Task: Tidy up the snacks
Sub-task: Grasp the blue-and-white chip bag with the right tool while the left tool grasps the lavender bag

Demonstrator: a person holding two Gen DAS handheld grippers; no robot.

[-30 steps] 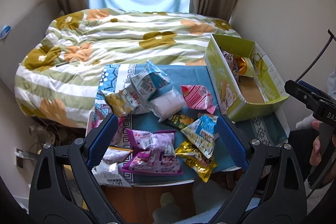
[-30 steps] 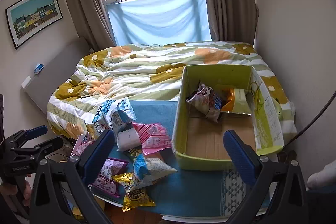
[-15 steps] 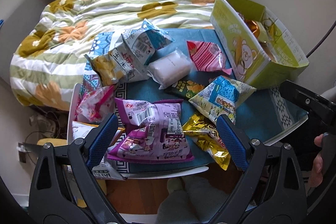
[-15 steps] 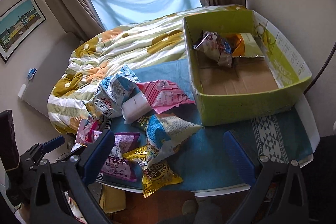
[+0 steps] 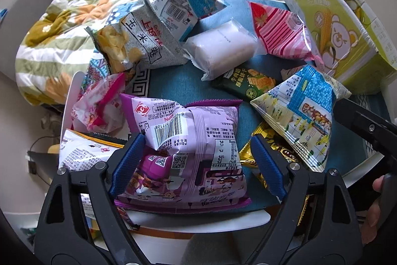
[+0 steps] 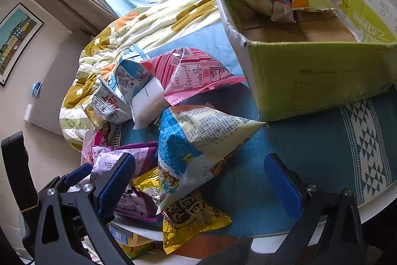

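Both grippers have been lowered toward the snack pile since the earlier frames, and the left gripper [image 5: 196, 160] has just been closing its jaws around the purple bag [image 5: 188, 153]. That bag lies between the blue pads; the left pad looks to touch its edge, while a gap remains at the right pad, so no firm grip is judged yet. The right gripper [image 6: 198, 180] is held wide apart, with the blue-and-cream bag [image 6: 198, 140] lying between and ahead of its jaws, not clamped. The closing is best finished gently on the puffed middle, so air is not burst out, before the bag is carried to the green box [image 6: 317, 71].
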